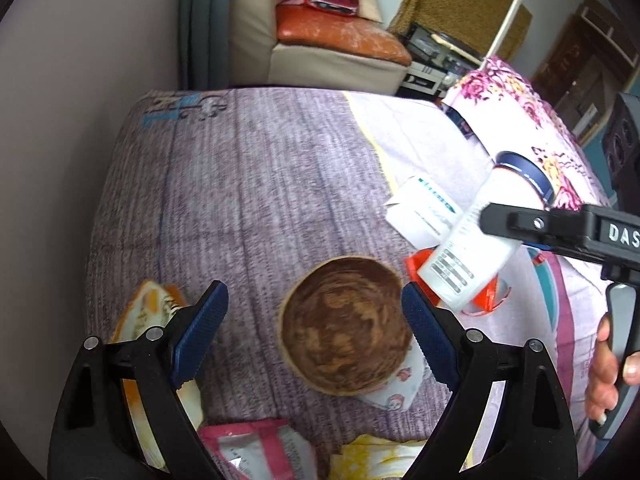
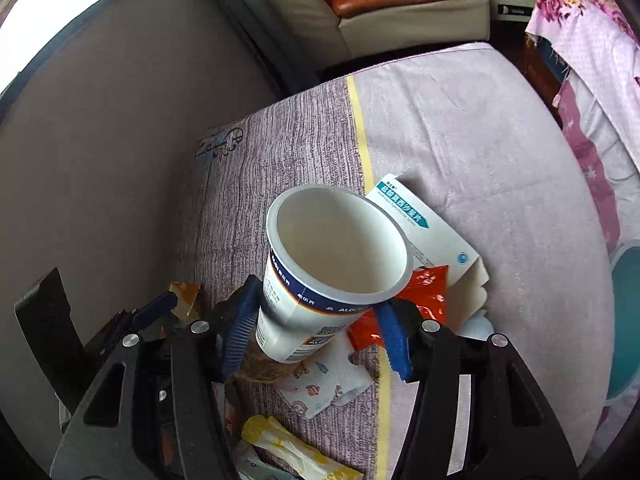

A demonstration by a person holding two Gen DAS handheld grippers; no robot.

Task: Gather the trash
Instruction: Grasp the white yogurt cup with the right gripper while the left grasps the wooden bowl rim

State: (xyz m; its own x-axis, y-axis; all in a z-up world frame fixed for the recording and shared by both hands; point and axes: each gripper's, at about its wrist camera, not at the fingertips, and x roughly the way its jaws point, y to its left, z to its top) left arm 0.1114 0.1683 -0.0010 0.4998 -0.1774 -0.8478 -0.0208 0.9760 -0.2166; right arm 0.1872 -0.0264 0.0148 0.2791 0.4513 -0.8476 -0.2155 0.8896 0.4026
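Observation:
A white paper cup with a blue band (image 2: 340,240) is tilted and lifted above the purple cloth, with my right gripper (image 2: 318,296) shut on its lower body. In the left wrist view the same cup (image 1: 476,240) hangs at the right under a black finger (image 1: 520,222). A brown wooden bowl (image 1: 346,328) sits on the cloth. My left gripper (image 1: 314,288) is open, its blue pads standing wide on either side of the bowl without touching it. Loose trash lies around: a white medicine box (image 2: 432,232), a red wrapper (image 2: 420,292), a cartoon-print tissue pack (image 1: 396,388).
An orange-and-white packet (image 1: 148,312), a pink packet (image 1: 256,448) and a yellow wrapper (image 1: 372,456) lie near the front edge. A wall (image 1: 80,120) runs along the left. A sofa with an orange cushion (image 1: 340,36) stands behind, floral cloth (image 1: 520,112) to the right.

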